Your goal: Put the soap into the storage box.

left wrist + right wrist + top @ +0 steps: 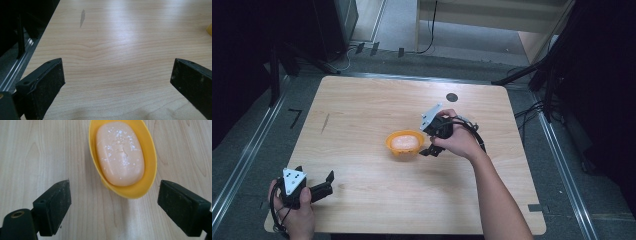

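Soap — one pale peach bar, speckled with white flecks — lies in the one yellow dish on the wooden table, a little right of the table's middle in the high view. Two grippers are in play, one in each hand. Right gripper sits just beside the dish on its right in the high view, the hand wrapped over its body and the grey plate tilted up above it. In the right gripper view its two black jaws stand wide apart with bare wood between them; the near end of the dish reaches down toward the gap but stays ahead of the pads, touching neither, and the soap lies farther up, lengthwise along the dish. Nothing is gripped there. Left gripper rests at the near left corner of the table, well apart from the dish, held in the left hand and pointing rightward across the board. Its jaws also stand wide, with only wood grain between them in the left gripper view — a sliver of yellow dish shows at that view's right edge. One dark round mark sits near the far edge of the table, and one thin grey streak lies on its left part.
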Demonstrator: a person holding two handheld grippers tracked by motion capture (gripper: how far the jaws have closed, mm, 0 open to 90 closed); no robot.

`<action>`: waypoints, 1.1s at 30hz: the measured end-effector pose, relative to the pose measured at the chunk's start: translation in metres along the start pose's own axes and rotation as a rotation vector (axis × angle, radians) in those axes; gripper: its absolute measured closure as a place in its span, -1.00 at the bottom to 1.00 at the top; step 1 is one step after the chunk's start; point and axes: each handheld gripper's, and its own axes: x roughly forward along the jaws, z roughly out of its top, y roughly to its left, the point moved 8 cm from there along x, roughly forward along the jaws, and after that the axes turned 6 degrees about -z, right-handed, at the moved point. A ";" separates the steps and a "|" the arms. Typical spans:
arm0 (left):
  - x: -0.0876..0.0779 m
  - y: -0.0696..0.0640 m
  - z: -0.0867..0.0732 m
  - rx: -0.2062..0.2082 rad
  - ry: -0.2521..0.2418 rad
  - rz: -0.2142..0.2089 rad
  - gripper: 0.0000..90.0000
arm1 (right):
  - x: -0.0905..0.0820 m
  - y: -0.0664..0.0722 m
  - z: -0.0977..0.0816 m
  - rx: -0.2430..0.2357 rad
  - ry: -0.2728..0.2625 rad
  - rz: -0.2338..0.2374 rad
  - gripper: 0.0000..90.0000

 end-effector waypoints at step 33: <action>0.000 0.000 0.000 0.007 0.000 0.004 -1.00 | -0.023 0.040 -0.074 0.196 -0.023 -0.093 -1.00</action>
